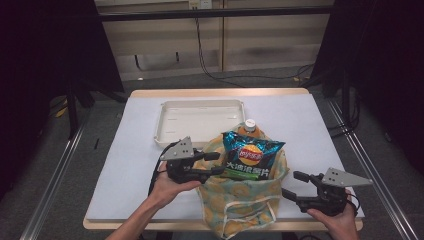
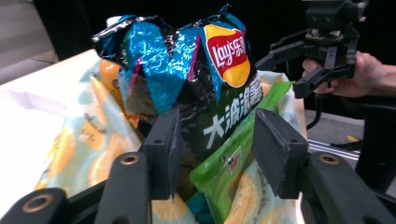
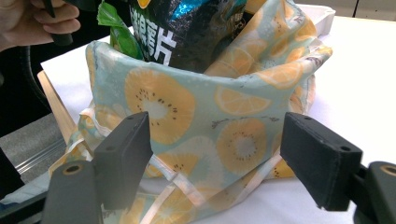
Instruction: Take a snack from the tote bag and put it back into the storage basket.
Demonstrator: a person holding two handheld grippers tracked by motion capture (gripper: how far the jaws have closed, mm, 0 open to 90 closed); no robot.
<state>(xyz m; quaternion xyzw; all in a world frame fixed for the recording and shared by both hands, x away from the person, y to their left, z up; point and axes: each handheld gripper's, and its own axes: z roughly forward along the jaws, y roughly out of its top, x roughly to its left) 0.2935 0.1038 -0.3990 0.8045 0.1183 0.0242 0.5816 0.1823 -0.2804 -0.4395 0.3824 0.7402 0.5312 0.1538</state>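
While the chip bag (image 1: pixel 251 156) sticks half out of the fruit-print tote (image 1: pixel 240 200) at the near table edge, it could tip or snag on the rim if pushed crooked. Left gripper (image 1: pixel 212 163) sits at the bag's left side, jaws partly open around it, not clamping. Right gripper (image 1: pixel 296 185), just right of the tote, is open and empty.

We hold the left tongs (image 1: pixel 214 164) in our left hand (image 1: pixel 167 187), jaws partly apart and level, pointing right — the right tongs (image 1: pixel 296 184) sit in our right hand (image 1: pixel 337 220), jaws spread, pointing left.
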